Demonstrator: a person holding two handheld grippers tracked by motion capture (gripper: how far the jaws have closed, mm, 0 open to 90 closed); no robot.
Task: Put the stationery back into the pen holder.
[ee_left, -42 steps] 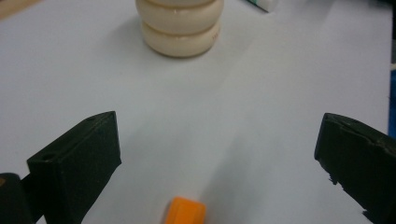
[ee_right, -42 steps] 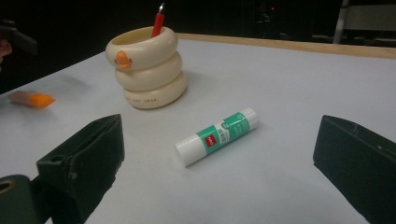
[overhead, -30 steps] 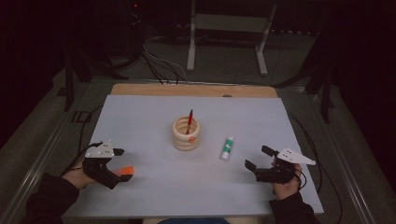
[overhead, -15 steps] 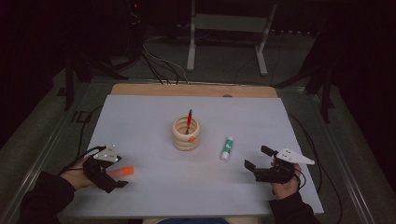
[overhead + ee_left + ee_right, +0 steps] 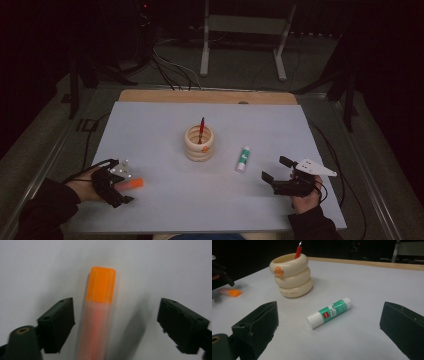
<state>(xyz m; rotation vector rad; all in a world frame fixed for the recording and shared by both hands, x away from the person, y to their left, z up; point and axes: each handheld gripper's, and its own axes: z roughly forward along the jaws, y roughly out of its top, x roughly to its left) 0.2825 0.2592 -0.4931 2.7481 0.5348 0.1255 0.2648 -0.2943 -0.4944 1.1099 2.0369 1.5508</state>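
Orange highlighter [image 5: 98,315] lies between the left gripper's [image 5: 113,325] spread, just-closing jaws, nearer one jaw, untouched

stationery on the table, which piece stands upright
The red pen, standing in the cream ring-shaped holder. The orange highlighter and glue stick lie flat.

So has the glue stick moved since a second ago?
No. The glue stick lies where it did, just right of the cream pen holder, at the same angle, ahead of the right gripper.
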